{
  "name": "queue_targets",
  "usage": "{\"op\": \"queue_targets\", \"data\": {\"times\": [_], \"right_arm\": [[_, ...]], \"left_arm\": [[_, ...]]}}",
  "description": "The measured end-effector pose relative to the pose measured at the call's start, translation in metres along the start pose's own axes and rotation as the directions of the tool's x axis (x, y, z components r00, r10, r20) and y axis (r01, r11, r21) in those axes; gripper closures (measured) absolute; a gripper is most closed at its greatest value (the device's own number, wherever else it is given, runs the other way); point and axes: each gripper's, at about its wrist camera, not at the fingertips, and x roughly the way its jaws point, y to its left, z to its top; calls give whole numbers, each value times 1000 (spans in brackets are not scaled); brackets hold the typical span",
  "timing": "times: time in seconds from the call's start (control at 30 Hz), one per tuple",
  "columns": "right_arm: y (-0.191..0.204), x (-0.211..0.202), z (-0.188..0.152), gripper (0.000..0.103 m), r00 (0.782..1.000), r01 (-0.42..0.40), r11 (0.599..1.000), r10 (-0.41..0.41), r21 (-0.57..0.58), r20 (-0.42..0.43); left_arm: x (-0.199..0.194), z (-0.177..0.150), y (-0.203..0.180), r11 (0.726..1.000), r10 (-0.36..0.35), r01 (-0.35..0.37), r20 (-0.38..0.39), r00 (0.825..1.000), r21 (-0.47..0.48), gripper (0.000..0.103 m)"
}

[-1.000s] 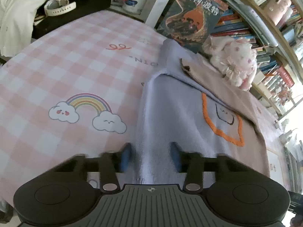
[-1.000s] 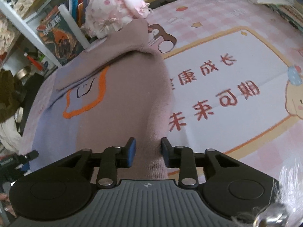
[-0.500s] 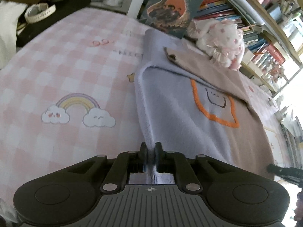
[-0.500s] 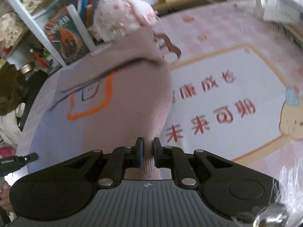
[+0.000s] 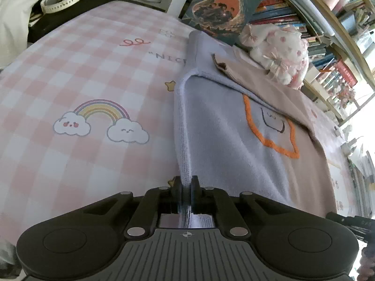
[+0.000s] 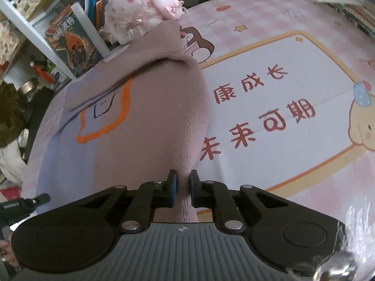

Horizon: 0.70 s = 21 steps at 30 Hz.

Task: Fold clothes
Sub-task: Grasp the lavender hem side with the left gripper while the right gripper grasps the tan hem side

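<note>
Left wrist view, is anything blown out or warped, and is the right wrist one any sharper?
Left wrist view: daylight washes out the right edge, and fisheye bends the bookshelf; the sweater stays sharp. Right wrist view: evenly lit, slightly soft on the sweater, mat print readable.

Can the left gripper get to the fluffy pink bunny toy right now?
Probably not yet. The left gripper is shut on the sweater's edge, and the bunny toy sits beyond the sweater's far end by the bookshelf. It would have to let go first.
</note>
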Motion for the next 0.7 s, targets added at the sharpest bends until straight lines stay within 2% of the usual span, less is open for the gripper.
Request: {"op": "queue_targets", "data": {"times": [0.33,0.7], "right_arm": [[-13,-28,-15,93,1000,-23,1000,23,-1,2],[-38,-67,-43,93,998,-51,999,51,1,-21]], "left_arm": [[-21,-27,-5,999,-33,33,6,999,-31,98],[-50,-72,-12,994,-72,71,-5,997,-80,98]]}}
